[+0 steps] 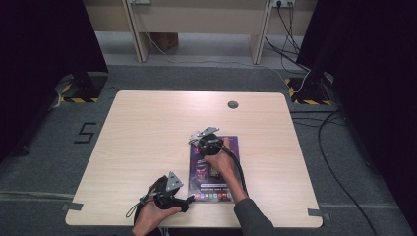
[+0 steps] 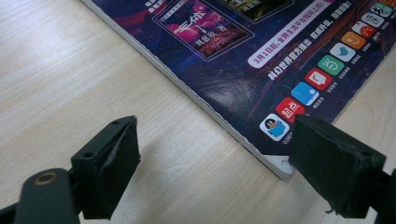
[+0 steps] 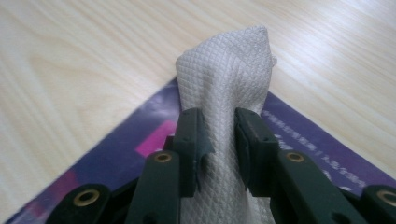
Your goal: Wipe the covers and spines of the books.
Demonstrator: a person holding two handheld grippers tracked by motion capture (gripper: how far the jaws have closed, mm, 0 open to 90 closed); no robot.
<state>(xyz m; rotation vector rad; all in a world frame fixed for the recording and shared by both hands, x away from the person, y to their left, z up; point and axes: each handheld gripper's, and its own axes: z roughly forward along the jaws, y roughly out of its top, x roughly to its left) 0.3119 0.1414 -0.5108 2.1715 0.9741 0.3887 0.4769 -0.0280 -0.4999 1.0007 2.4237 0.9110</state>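
A dark purple magazine [image 1: 216, 189] lies flat on the wooden table [image 1: 147, 128], right of the middle. My right gripper [image 1: 196, 137] is over the magazine's far left corner, shut on a white textured cloth [image 3: 233, 65]. In the right gripper view the cloth bunches up between the jaws of the right gripper [image 3: 219, 121] and its tip rests at the magazine's corner [image 3: 116, 154]. My left gripper [image 1: 187, 202] sits by the magazine's near left corner. In its own view the left gripper [image 2: 217, 135] stands open and holds nothing, with the magazine's cover [image 2: 243, 60] and white corner just ahead.
A small round grommet [image 1: 233, 104] is set in the table near its far edge. Cables [image 1: 339, 162] run over the grey carpet to the right. Black curtains hang on both sides, and a wooden bench frame [image 1: 196, 19] stands beyond the table.
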